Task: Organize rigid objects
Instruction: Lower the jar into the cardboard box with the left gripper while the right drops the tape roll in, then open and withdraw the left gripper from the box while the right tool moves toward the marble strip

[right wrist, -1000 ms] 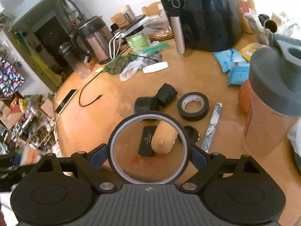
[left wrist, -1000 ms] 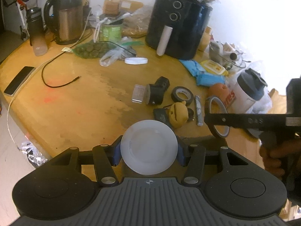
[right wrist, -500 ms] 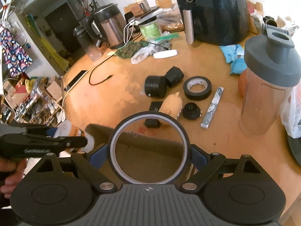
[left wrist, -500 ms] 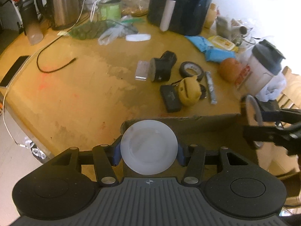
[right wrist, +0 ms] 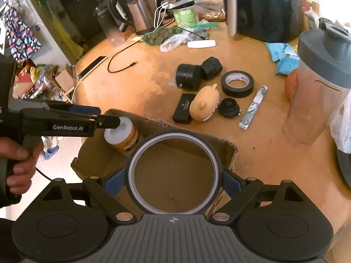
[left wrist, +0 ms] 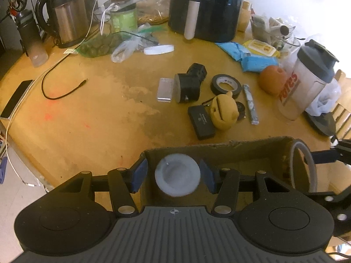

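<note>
An open cardboard box [left wrist: 219, 148] [right wrist: 193, 133] stands at the table's near edge. My left gripper [left wrist: 174, 175] [right wrist: 111, 122] is shut on a white-capped orange bottle [left wrist: 177, 178] [right wrist: 128, 139]. The bottle hangs tilted inside the box's left corner, and only its cap shows in the left wrist view. My right gripper [right wrist: 174, 177] is shut on a large black ring with a pale inner rim [right wrist: 173, 135] [left wrist: 307, 153], held over the box's brown floor. On the table beyond lie a black tape roll [right wrist: 237, 83], a tan pig-shaped bank [right wrist: 205, 105] and a black cylinder [right wrist: 188, 76].
A flat black case [right wrist: 184, 108], a small black knob [right wrist: 229, 108] and a marbled bar [right wrist: 253, 107] lie near the pig. A grey-lidded shaker [right wrist: 318, 87] stands right; an air fryer [right wrist: 263, 6] and kettle [right wrist: 137, 8] stand behind. A hand [right wrist: 17, 164] grips the left handle.
Both grippers came back from over the table to the box. The left one sank with the bottle into it, and the cap now looks smaller. The ring now hangs over the box floor.
</note>
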A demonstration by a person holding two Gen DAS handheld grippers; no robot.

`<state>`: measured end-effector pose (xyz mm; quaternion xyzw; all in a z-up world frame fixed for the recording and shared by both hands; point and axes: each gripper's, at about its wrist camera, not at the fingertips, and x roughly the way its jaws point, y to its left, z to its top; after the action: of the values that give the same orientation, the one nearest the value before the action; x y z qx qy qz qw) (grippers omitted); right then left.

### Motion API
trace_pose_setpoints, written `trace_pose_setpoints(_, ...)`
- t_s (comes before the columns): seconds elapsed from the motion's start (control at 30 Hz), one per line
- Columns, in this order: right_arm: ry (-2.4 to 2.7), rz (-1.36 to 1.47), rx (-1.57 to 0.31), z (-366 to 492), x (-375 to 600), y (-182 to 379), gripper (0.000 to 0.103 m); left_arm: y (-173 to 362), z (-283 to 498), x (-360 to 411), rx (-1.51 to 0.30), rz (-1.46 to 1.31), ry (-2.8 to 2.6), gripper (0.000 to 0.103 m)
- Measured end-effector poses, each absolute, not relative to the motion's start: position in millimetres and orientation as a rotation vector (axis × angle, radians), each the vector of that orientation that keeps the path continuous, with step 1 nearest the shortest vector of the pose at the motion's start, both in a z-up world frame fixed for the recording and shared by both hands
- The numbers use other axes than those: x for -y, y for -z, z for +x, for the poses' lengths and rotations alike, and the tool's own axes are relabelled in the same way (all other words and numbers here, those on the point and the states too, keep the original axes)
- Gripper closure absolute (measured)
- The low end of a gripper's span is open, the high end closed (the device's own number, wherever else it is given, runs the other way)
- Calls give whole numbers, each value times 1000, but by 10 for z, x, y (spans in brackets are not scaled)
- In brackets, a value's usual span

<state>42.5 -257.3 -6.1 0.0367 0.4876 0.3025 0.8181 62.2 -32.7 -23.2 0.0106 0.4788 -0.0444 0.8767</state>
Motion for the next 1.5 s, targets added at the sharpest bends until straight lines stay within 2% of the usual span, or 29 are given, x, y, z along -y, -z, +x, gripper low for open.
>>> trace_pose_setpoints(0.5,-689,-72,-1029,487,2309,39,11,76,148,285,-1023,-37,45,50)
trace_pose_setpoints(0.57,-701,-108,-1037,534,2245,59,1,99,133,244,-1023,-46,27,50)
trace_pose_setpoints(0.67,-665,-143,-1006,547,2215,58,0,135,123,173,-1009,-49,-2,50)
trace_pose_setpoints(0.93,-636,-72,-1031,441,2413,67,0,413,168,90,-1063,-139,33,50)
trace_pose_setpoints(1.5,-520,-10,-1031,391,2777,44,0,282,22,223,-1014,-144,11,50)
